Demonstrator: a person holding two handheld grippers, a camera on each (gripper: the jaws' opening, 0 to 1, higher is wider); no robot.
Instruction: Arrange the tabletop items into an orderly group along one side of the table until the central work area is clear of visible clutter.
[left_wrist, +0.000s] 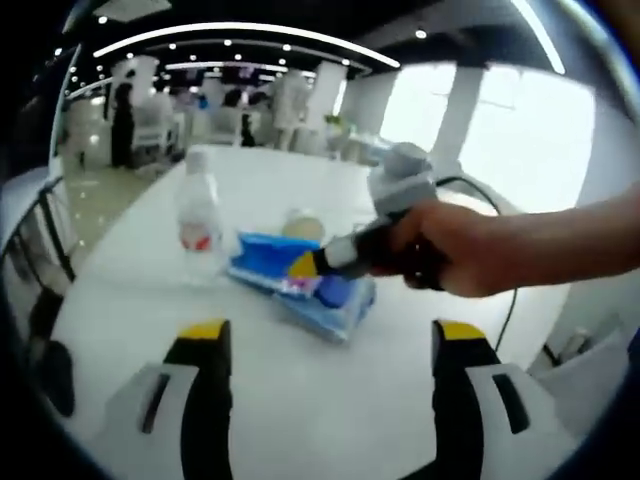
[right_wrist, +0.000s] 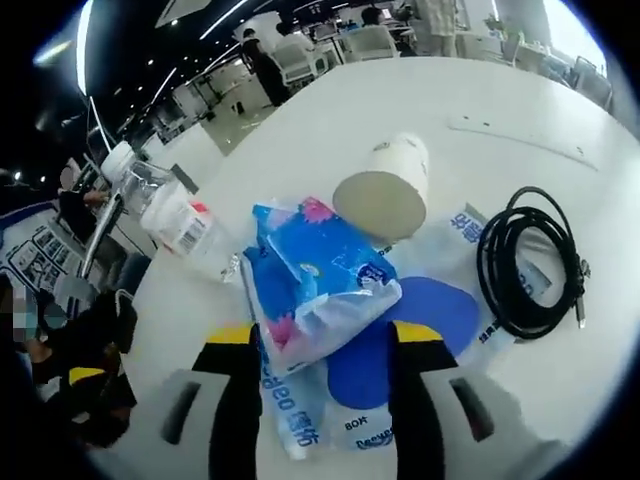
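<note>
In the left gripper view, the left claw (left_wrist: 330, 345) is hanging wide and empty over bare white surface (left_wrist: 330, 420); ahead of it a clear water bottle (left_wrist: 199, 215) is standing upright, and just beside that, to the right, a blue tissue pack (left_wrist: 300, 285) is lying with its long axis slanting away; the right claw (left_wrist: 315, 264), gripped by the person's hand (left_wrist: 470, 250), is reaching over that pack.

In the right gripper view, the right claw (right_wrist: 318, 340) is straddling the tissue pack (right_wrist: 315, 285), jaws wide and not yet pinching, so this claw seems nearer; a paper cup (right_wrist: 385, 195) is lying on its side just beyond, contents not discernible; a coiled black cable (right_wrist: 530, 265) is sitting farther right.
</note>
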